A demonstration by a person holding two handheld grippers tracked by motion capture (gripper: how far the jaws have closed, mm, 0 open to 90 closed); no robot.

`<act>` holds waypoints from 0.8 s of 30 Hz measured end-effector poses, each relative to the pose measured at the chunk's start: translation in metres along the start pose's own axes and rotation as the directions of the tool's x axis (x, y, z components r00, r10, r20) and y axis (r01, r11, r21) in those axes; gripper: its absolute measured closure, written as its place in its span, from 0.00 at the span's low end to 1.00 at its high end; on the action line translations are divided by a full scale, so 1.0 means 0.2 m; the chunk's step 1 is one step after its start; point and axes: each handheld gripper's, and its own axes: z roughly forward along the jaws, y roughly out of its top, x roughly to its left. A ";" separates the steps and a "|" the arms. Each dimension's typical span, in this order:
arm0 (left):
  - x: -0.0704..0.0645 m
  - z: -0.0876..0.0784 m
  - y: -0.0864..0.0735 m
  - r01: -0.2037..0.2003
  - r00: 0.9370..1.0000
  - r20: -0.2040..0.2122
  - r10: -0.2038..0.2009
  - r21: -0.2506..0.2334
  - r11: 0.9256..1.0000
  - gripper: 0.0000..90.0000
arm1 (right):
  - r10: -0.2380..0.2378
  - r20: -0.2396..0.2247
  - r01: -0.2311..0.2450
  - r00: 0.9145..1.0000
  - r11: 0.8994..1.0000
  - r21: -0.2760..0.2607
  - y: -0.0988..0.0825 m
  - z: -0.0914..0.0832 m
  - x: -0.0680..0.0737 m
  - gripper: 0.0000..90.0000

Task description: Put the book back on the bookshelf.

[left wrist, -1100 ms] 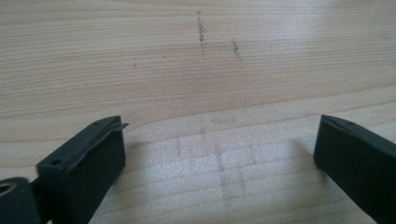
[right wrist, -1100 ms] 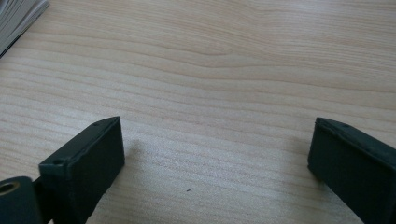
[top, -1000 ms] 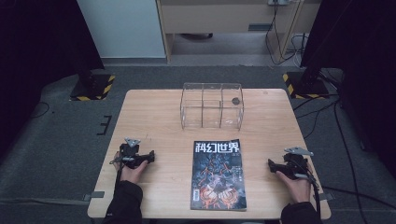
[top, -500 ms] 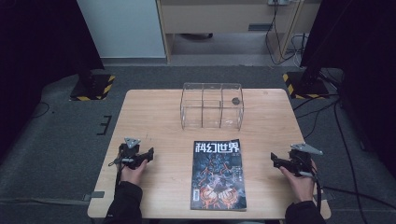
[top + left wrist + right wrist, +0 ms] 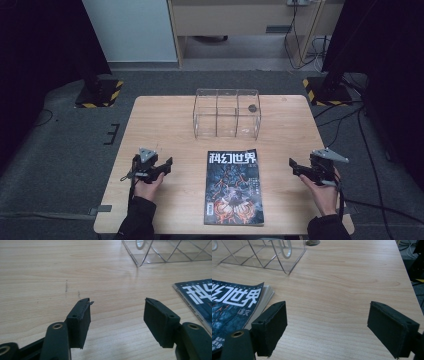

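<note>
Lying flat near the front edge of the table (image 5: 150, 115), the magazine (image 5: 232, 187) is what I'm watching: a dark blue-black cover with swirling artwork and large white characters across its top. It sits face up, roughly midway between my two tools, its spine side toward the left tool and its page edges showing pale in the right gripper view (image 5: 265, 296). Its bottom edge lies close to the table's front rim.

Behind it, well apart, stands a clear plastic organiser box (image 5: 227, 114) with open compartments; a small dark round object (image 5: 253, 107) shows at its right rear part, though I cannot tell whether it is in the box or behind it. Bare wood spreads on both sides of the magazine and between it and the box, so each tool has open room around it.

My left tool (image 5: 167, 164) hangs just above the table left of the magazine, pointing right toward it, the hand gripping it from below. Its jaws have just been closing partway yet stand apart with nothing between them, only wood visible in the gap (image 5: 117, 312). My right tool (image 5: 294, 165) is held near the table's right edge, pointing left at the magazine, jaws wide and having just closed slightly, holding nothing (image 5: 327, 322).
</note>
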 end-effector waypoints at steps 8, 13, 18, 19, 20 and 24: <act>-0.07 -0.03 0.00 0.014 0.998 0.054 -0.012 -0.040 0.999 0.49 | 0.007 -0.054 -0.009 0.999 0.999 -0.031 0.06 0.00 0.05 0.19; -0.15 -0.04 -0.02 -0.009 0.996 0.083 0.012 -0.039 0.999 0.47 | -0.019 -0.084 0.017 0.996 0.999 -0.027 0.09 0.01 0.12 0.20; -0.20 -0.02 -0.03 -0.023 0.994 0.105 0.026 -0.026 0.999 0.43 | -0.046 -0.106 0.043 0.993 0.999 -0.028 0.11 0.02 0.19 0.18; -0.21 -0.01 -0.03 -0.025 0.994 0.109 0.028 -0.025 0.999 0.43 | -0.053 -0.108 0.050 0.993 0.998 -0.030 0.12 0.03 0.20 0.17; -0.22 -0.01 -0.03 -0.028 0.994 0.110 0.030 -0.022 0.999 0.43 | -0.056 -0.113 0.053 0.992 0.998 -0.031 0.12 0.03 0.21 0.17; -0.26 0.00 -0.05 -0.031 0.991 0.128 0.032 -0.017 0.999 0.40 | -0.045 -0.143 0.042 0.989 0.999 -0.023 0.12 0.05 0.25 0.17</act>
